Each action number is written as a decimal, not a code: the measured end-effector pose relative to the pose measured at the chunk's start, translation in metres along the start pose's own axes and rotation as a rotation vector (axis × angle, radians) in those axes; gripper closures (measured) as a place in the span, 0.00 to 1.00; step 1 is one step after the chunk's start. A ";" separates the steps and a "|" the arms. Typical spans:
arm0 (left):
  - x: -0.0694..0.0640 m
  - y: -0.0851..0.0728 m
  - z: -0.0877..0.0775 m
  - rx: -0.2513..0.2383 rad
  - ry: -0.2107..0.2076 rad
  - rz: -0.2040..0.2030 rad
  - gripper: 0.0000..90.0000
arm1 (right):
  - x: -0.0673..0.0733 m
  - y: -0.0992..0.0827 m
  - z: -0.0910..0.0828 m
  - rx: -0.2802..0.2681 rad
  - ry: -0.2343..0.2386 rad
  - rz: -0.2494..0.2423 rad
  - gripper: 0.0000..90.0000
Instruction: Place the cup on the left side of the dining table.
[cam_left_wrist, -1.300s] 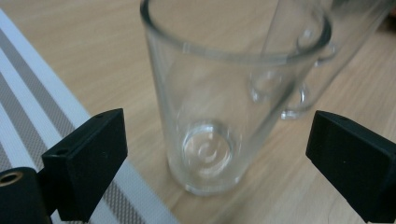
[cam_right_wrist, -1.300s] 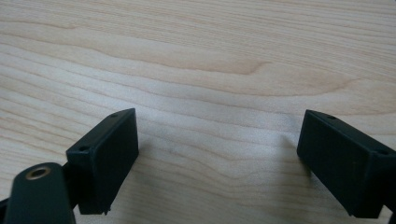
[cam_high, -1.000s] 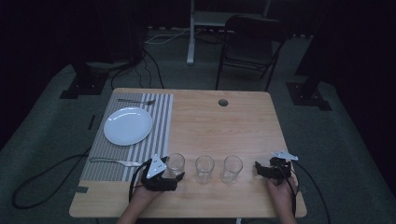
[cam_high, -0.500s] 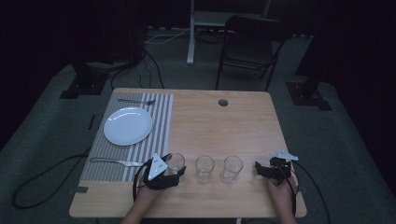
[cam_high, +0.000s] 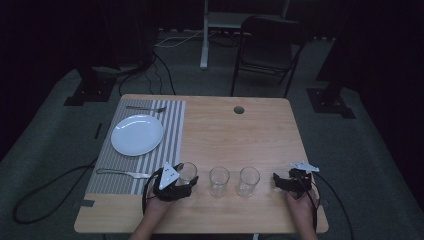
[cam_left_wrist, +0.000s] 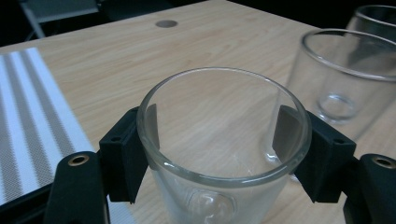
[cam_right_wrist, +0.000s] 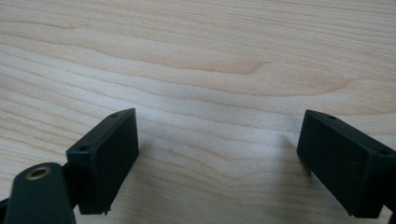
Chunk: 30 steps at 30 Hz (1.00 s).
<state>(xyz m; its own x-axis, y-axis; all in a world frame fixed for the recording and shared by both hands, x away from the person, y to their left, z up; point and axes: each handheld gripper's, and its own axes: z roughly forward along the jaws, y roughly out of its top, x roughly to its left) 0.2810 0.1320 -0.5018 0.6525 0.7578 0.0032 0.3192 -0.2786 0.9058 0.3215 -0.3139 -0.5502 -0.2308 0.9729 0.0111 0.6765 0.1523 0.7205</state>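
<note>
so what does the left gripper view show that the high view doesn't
Left gripper view: the left claw pads pressed on the nearest glass just under its rim, having just closed on it. The glass is upright and empty.

High view: the plate on the striped placemat, a fork beyond the plate and another utensil nearer the person, the third glass, the right claw and the chair.

Both: the wooden table, its round hole, the placemat, the gripped glass and the middle glass.

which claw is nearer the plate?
Left. The left claw grips the leftmost glass just off the striped mat that carries the plate; the right claw sits at the table's far right.
</note>
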 end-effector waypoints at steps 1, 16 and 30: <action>0.002 0.000 -0.001 -0.007 -0.006 -0.002 0.32 | 0.000 0.000 0.000 0.000 0.000 0.000 0.14; 0.034 0.020 -0.018 -0.049 0.071 -0.010 0.32 | 0.000 0.000 0.000 0.000 0.000 0.001 0.14; 0.068 0.027 -0.024 -0.052 0.185 -0.037 0.32 | 0.000 0.000 0.000 0.000 0.000 0.001 0.14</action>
<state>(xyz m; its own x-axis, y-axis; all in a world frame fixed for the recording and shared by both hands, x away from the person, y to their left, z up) 0.3181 0.1903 -0.4669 0.5025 0.8635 0.0432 0.3015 -0.2219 0.9273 0.3211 -0.3138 -0.5502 -0.2304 0.9730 0.0116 0.6764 0.1516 0.7207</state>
